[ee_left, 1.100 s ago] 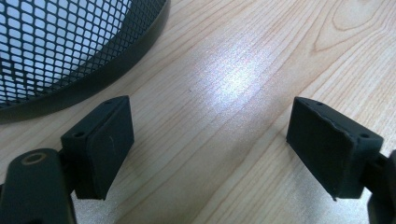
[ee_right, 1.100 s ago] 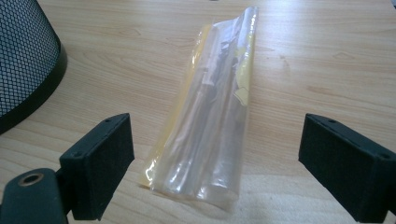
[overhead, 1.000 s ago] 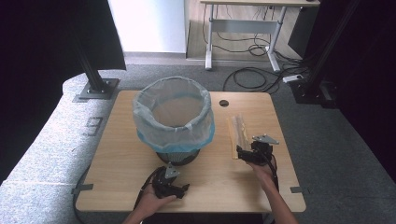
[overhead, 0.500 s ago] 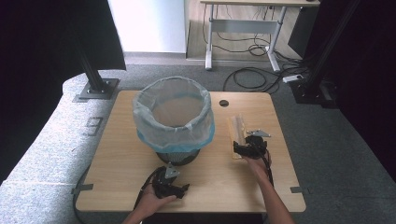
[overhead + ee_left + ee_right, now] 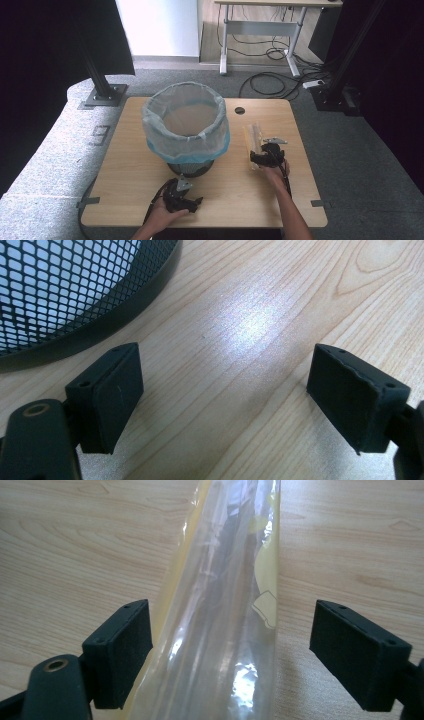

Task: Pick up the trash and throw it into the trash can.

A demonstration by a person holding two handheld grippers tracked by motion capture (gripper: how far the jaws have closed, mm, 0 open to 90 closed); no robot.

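Observation:
A clear plastic packet (image 5: 253,134) with a yellowish edge lies lengthwise on the right half of the wooden table (image 5: 125,165). My right gripper (image 5: 261,156) hangs low over its near end. In the right gripper view the packet (image 5: 225,580) runs up between the two pads of the right gripper (image 5: 230,650). The jaws have just been closing but stand open; the right pad is clear of the plastic. A black mesh bin (image 5: 192,167) with a pale blue liner (image 5: 160,137) stands mid-table. My left gripper (image 5: 194,201) rests open on the wood by the bin's base (image 5: 60,285), nothing between its pads (image 5: 107,400).
A round black cable hole (image 5: 239,110) sits in the table's far side, behind the packet. Beyond the table are a white desk (image 5: 260,25), loose cables (image 5: 270,85) on the grey floor and black stand bases (image 5: 102,95).
My right gripper has shifted left and sunk over the packet's near end. The left gripper and the bin have stayed put.

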